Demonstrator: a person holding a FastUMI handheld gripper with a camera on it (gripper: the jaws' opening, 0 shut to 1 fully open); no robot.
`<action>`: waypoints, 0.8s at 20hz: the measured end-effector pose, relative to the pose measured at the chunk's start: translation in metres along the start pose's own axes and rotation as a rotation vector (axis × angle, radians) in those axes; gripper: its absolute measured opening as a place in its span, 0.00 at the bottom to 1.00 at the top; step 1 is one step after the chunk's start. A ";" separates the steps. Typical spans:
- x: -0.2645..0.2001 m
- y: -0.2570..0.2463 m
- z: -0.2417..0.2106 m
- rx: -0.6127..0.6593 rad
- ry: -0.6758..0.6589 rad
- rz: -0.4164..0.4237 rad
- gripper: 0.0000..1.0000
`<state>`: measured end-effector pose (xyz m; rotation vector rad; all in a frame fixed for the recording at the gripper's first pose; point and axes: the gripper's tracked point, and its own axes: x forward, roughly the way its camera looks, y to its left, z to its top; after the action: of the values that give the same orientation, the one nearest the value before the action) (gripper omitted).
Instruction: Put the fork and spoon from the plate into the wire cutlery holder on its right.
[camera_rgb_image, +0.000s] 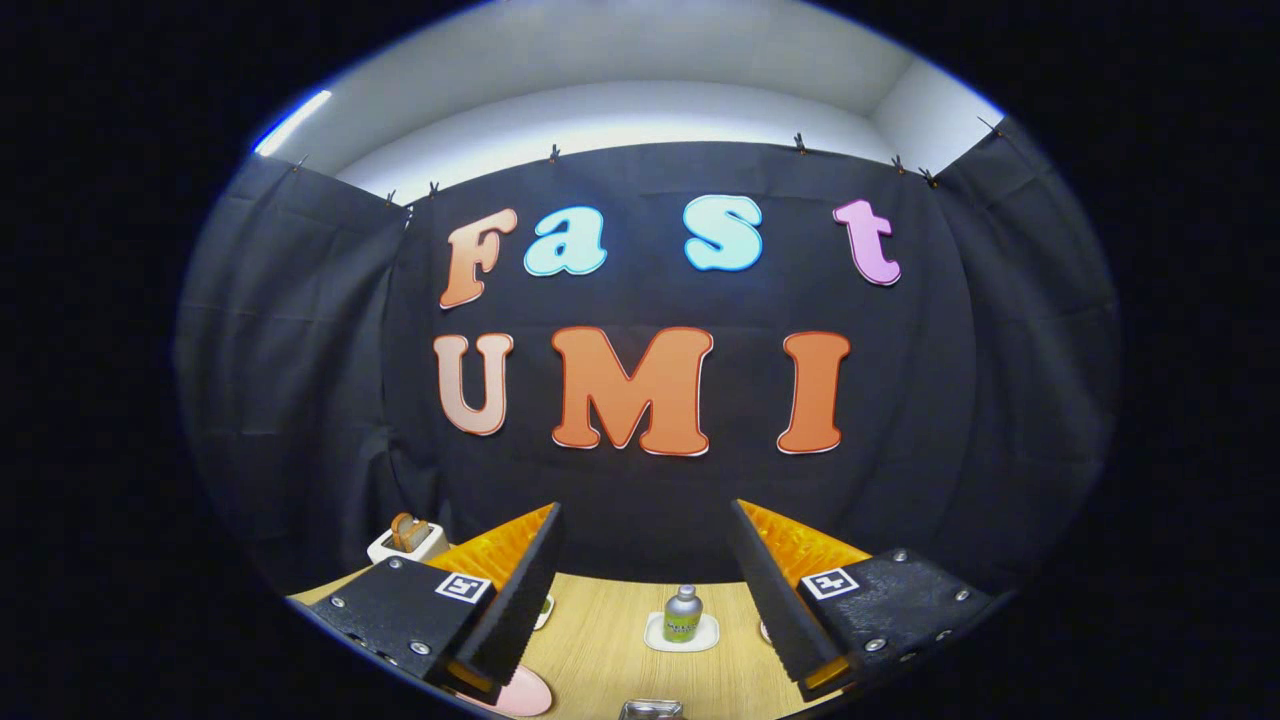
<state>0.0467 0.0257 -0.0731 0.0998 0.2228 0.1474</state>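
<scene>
My gripper is held high and looks level at the booth's wall, its two fingers spread wide apart with nothing between them. Far below, under the left finger, part of a pink plate shows on the wooden table; what lies on it is hidden. A bit of shiny metal peeks out at the near edge between the fingers; I cannot tell whether it is the wire holder. Fork and spoon are hidden.
A small silver bottle with a green label stands on a white coaster between the fingers, farther back on the table. A white toaster with bread sits at the table's back left.
</scene>
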 end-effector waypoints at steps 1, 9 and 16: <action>-0.002 -0.001 0.003 -0.003 -0.018 -0.013 0.97; -0.014 0.002 0.011 -0.024 -0.123 -0.027 0.97; -0.020 0.002 0.005 -0.019 -0.130 -0.036 0.97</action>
<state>0.0287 0.0245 -0.0638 0.0863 0.0939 0.1070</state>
